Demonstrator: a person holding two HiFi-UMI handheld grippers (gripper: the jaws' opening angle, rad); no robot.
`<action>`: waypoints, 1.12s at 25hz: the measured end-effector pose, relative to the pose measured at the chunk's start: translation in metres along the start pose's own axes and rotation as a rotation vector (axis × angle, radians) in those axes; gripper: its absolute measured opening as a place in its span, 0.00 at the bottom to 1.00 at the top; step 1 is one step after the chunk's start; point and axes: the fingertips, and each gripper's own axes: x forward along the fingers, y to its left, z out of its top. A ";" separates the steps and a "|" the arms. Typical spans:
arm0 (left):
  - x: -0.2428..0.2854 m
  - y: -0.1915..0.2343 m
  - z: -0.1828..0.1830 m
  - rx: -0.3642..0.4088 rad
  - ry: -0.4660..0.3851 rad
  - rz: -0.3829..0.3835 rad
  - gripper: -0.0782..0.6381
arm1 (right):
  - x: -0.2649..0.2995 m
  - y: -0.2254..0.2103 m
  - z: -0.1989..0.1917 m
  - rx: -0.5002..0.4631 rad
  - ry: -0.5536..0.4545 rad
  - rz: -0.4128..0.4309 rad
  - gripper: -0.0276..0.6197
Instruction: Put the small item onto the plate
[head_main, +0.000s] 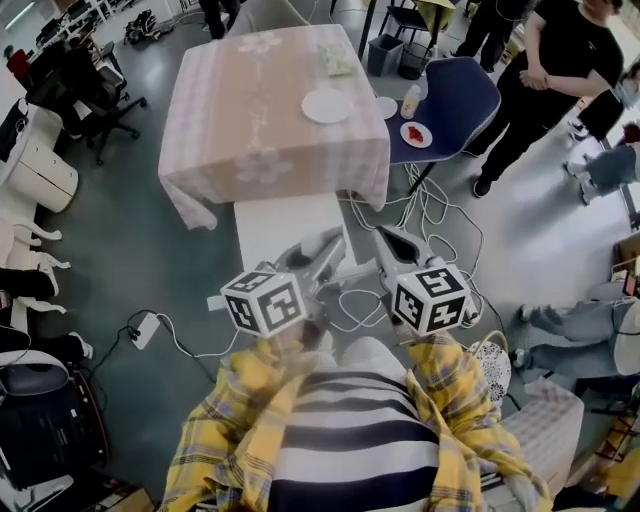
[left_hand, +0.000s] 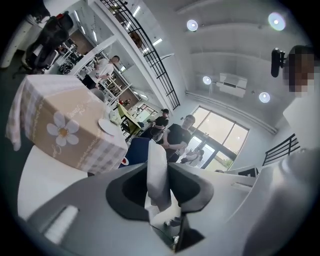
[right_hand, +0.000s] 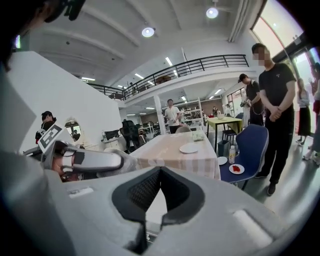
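Note:
In the left gripper view my left gripper (left_hand: 159, 166) is shut on a thin white item (left_hand: 156, 154) that stands upright between the pads. It is held low in front of me (head_main: 333, 240), well short of the table. The white plate (head_main: 326, 105) lies near the right edge of the pink checked table (head_main: 250, 120), and it also shows as a plate (left_hand: 106, 126) in the left gripper view and a plate (right_hand: 189, 148) in the right gripper view. My right gripper (head_main: 386, 236) hangs beside the left one, and its jaws (right_hand: 159, 171) meet with nothing between them.
A low white bench (head_main: 290, 228) stands between me and the table. Right of the table, a blue chair (head_main: 455, 95) carries a small plate with a red item (head_main: 416, 134) and a bottle (head_main: 411, 100). Cables (head_main: 430, 215) lie on the floor. People stand at the right, office chairs at the left.

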 end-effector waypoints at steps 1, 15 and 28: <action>0.003 0.005 0.004 -0.001 0.003 0.002 0.25 | 0.005 -0.005 0.003 0.001 0.001 -0.005 0.04; 0.086 0.063 0.038 -0.027 0.019 0.076 0.25 | 0.093 -0.060 0.032 0.003 0.024 0.054 0.04; 0.199 0.143 0.072 -0.154 -0.020 0.232 0.25 | 0.192 -0.146 0.056 -0.014 0.130 0.174 0.04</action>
